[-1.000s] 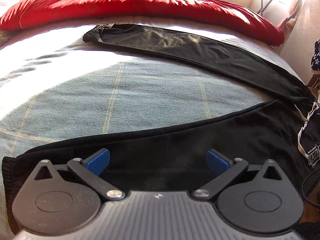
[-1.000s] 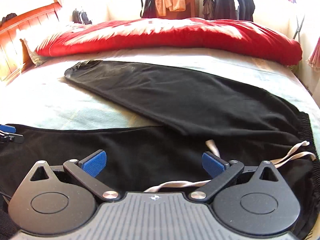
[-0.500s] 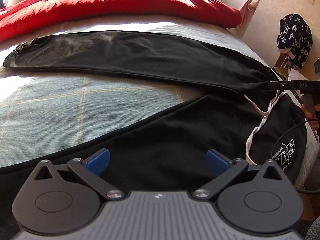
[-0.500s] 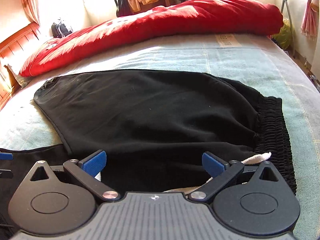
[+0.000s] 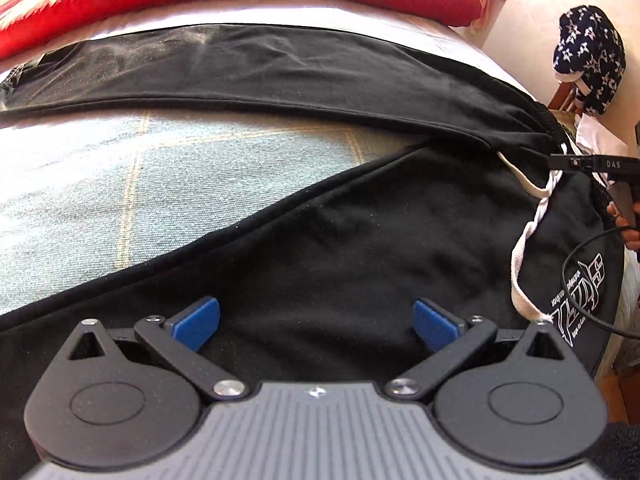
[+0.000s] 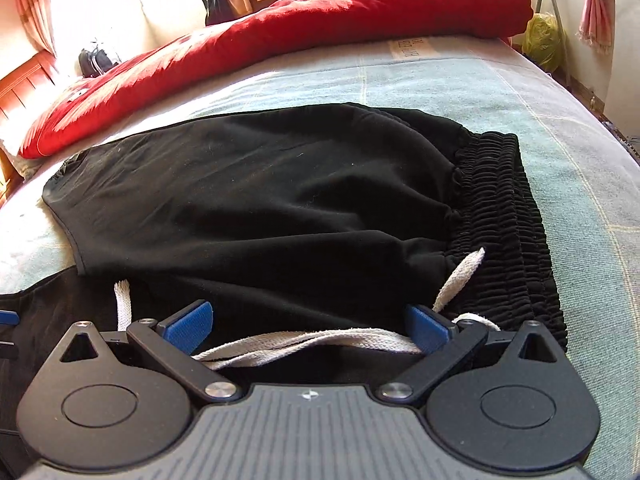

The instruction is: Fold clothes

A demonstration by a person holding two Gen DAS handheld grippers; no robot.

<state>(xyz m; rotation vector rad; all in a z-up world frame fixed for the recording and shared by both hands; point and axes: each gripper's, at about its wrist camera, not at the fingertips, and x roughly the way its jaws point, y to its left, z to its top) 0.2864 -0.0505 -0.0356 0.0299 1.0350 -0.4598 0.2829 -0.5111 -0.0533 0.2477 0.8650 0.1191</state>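
Note:
Black jogging trousers [image 5: 340, 240] lie spread flat on the bed, legs fanned apart with pale blanket between them. My left gripper [image 5: 316, 322] hovers open over the near leg's thigh, nothing between its blue pads. In the right wrist view the same trousers [image 6: 260, 200] show their ruched elastic waistband [image 6: 504, 220] and white drawcord [image 6: 320, 340]. My right gripper [image 6: 308, 324] is open just above the waist, with the drawcord lying loosely under its fingers. The right gripper's tip [image 5: 588, 164] shows at the left wrist view's right edge, by the waistband.
A red duvet [image 6: 280, 40] is heaped along the far side of the bed. The light blue checked blanket [image 5: 120, 176] covers the mattress. A star-patterned dark cloth [image 5: 588, 36] hangs at the right, beyond the bed edge. Hanging clothes and a drying rack stand behind.
Both grippers have shifted right along the trousers toward the waist. The right view now sits over the waistband and drawcord; the left view now takes in the crotch and printed logo. Both jaws stayed open.

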